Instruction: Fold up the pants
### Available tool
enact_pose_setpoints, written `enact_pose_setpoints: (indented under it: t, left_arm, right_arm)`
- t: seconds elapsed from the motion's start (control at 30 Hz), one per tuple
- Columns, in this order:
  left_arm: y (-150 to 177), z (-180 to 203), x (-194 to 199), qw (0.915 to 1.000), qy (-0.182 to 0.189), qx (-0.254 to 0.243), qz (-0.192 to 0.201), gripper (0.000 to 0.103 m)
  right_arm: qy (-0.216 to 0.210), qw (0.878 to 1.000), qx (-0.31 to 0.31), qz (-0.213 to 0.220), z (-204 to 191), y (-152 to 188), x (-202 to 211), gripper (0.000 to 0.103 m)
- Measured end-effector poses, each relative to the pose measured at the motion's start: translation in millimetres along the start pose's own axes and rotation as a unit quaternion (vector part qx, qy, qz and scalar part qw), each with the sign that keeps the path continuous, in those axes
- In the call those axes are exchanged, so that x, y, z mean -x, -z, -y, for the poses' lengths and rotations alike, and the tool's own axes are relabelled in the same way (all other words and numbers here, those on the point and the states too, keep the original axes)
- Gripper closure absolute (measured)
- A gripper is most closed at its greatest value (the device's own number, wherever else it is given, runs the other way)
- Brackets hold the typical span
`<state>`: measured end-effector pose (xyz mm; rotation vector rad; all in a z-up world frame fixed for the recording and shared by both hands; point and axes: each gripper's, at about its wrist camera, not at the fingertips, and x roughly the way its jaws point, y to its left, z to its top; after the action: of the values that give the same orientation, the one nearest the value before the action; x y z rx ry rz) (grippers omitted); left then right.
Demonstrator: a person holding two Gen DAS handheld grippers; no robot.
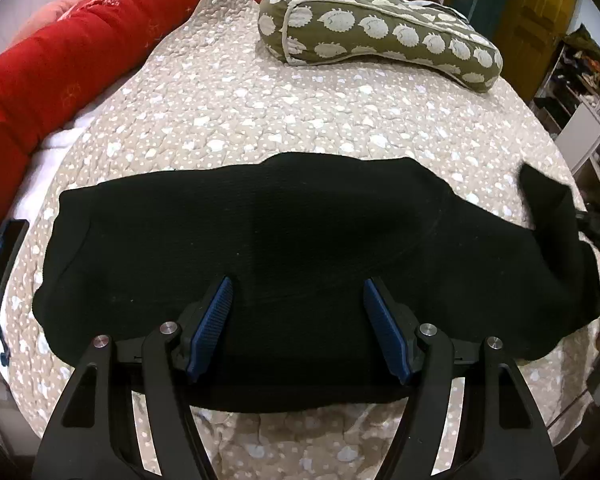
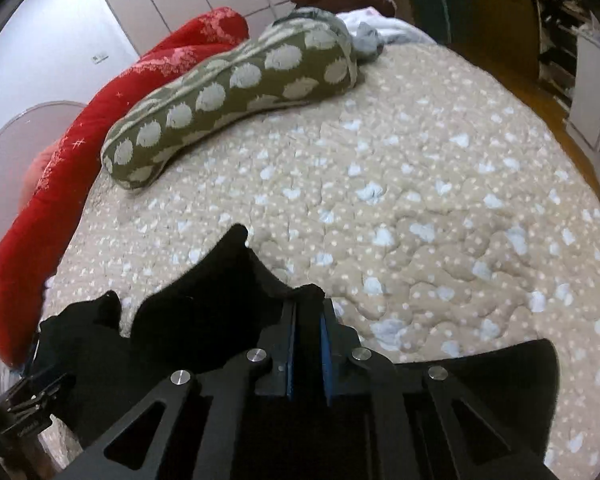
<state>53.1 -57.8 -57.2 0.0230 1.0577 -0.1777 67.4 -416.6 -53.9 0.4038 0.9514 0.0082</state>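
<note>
Black pants [image 1: 300, 240] lie across the bed's [image 1: 228, 112] near edge, partly folded. Left hand-held gripper [image 1: 296, 300] hovers open above them. Right hand-held gripper [image 2: 307, 312] is clamped on a raised cloth end. Recommend carrying that end over squarely, edges aligned.

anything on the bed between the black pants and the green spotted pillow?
Nothing. In the left wrist view, only bare quilt lies between the black pants and the green spotted pillow.
</note>
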Motion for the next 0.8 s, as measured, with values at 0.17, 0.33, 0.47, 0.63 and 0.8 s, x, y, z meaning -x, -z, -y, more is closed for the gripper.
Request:
enact_pose_setpoints:
  t: [0.17, 0.33, 0.47, 0.63, 0.8]
  left_arm:
    - [-1.3, -0.4, -1.3, 0.9999, -0.002, 0.014, 0.009, 0.035]
    - [1.3, 7.7, -3.3, 0.9998, -0.016, -0.001, 0.014, 0.035]
    - [4.5, 4.4, 5.4, 0.9998, -0.010, -0.010, 0.013, 0.035]
    - [6.6, -4.4, 11.1, 0.9993, -0.030, -0.005, 0.022, 0.035]
    - [8.0, -9.6, 6.2, 0.9993, -0.031, 0.005, 0.017, 0.035]
  right_arm:
    - [0.088, 0.994, -0.004, 0.061, 36.4, 17.0, 93.9, 0.094]
    - [0.122, 0.991, 0.017, -0.051, 59.5, 58.6, 77.7, 0.094]
    - [0.157, 0.987, 0.037, -0.026, 51.1, 57.5, 90.3, 0.082]
    - [0.119, 0.991, 0.056, 0.039, 8.6, 36.1, 107.2, 0.075]
    - [-0.044, 0.995, 0.091, -0.008, -59.4, 37.6, 52.6, 0.074]
